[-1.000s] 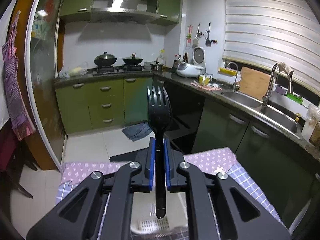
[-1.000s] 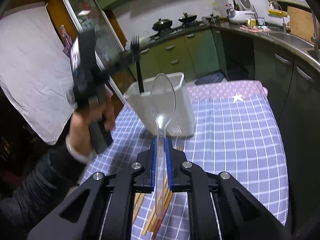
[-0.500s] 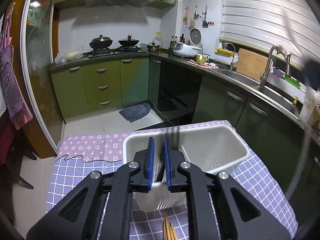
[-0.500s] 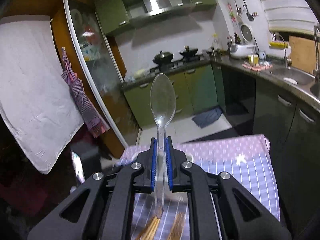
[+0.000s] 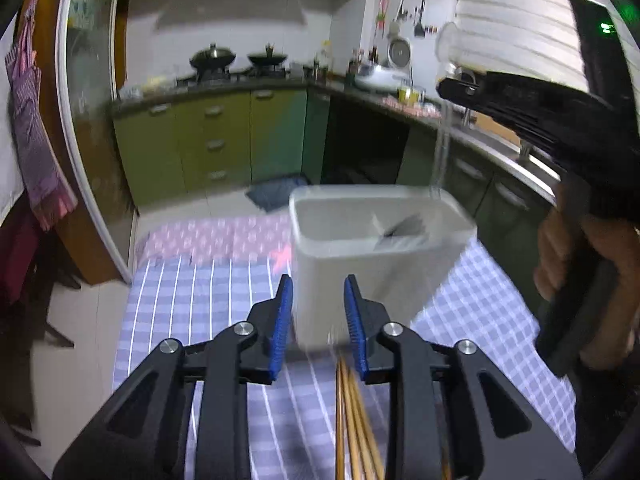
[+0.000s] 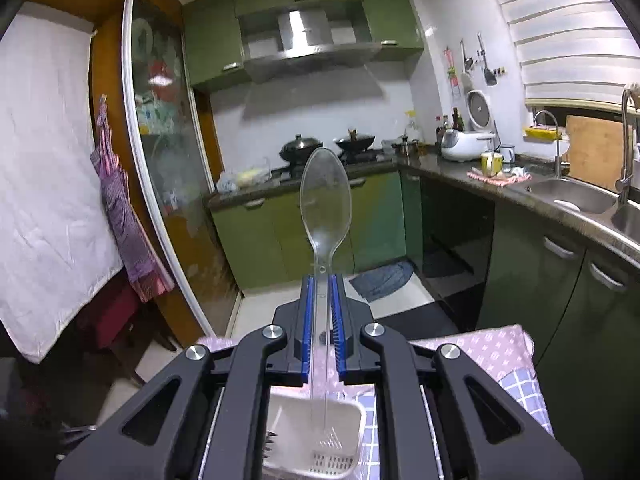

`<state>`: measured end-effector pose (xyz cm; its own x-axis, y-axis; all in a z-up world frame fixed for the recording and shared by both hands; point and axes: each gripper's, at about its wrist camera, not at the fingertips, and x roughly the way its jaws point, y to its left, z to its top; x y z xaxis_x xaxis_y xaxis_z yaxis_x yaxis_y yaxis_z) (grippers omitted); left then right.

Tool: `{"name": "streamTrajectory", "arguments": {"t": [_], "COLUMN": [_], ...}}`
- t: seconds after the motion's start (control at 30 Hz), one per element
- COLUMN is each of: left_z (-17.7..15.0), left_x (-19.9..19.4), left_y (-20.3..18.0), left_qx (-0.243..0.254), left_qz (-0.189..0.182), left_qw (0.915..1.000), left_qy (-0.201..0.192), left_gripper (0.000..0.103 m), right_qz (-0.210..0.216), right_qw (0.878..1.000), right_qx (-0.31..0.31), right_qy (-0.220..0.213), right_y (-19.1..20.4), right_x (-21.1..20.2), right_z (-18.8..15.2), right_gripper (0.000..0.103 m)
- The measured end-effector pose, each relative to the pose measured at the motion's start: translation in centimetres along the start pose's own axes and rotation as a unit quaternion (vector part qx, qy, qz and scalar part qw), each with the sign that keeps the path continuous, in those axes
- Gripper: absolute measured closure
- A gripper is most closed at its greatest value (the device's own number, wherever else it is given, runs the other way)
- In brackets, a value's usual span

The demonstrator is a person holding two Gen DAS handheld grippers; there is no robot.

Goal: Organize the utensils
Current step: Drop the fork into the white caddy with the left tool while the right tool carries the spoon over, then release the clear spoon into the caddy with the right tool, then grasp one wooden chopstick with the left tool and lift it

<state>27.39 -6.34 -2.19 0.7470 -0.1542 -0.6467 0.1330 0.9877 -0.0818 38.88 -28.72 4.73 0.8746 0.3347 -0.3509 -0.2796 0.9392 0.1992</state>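
My left gripper (image 5: pixel 318 322) is open and empty, just in front of the white utensil bin (image 5: pixel 360 276) on the checked tablecloth. The black fork (image 5: pixel 404 226) lies inside the bin. Wooden chopsticks (image 5: pixel 354 412) lie on the cloth below the left gripper. My right gripper (image 6: pixel 321 320) is shut on a clear plastic spoon (image 6: pixel 325 204), held upright, bowl up, with its handle end hanging over the bin (image 6: pixel 352 412). The right gripper also shows in the left wrist view (image 5: pixel 520 108), above the bin's right side.
The blue checked tablecloth (image 5: pixel 200 304) covers the table, with a pink patterned cloth (image 5: pixel 216 236) at its far end. Green kitchen cabinets (image 6: pixel 260 236), a counter with a sink (image 6: pixel 576 200) and a stove stand beyond. The floor lies to the left.
My left gripper let the black fork go into the bin, opened and drew back. My right gripper carried the clear spoon up and over the bin.
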Motion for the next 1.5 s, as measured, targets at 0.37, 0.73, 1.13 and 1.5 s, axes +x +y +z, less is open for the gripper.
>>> {"name": "streamTrajectory", "arguments": {"t": [0.37,0.73,1.13,1.5], "left_z": [-5.6,-7.9,-9.1,-9.1], "left_x": [0.2,1.4,5.4,7.1], "left_y": [-0.8,-1.9,-1.7,-2.8], "left_qx": [0.012,0.016,0.017,0.042], "left_qz": [-0.024,-0.035,-0.008,0.008], "left_qw": [0.9939,0.9814,0.9595,0.9516], "left_qy": [0.106,0.188,0.281,0.305], "left_gripper": [0.077,0.071,0.077,0.087], "right_qz": [-0.014,-0.010,-0.017,-0.004], "right_qw": [0.998,0.994,0.956,0.940], "right_qx": [-0.049,-0.043,0.014,0.009], "right_qy": [0.046,0.103,0.294,0.342], "right_y": [0.8,-0.3,-6.8,-6.4], "right_x": [-0.6,-7.2,-9.7,-7.8], "right_z": [-7.5,-10.1,-16.5,-18.1], "right_gripper": [0.092,0.083,0.083,0.082]}}
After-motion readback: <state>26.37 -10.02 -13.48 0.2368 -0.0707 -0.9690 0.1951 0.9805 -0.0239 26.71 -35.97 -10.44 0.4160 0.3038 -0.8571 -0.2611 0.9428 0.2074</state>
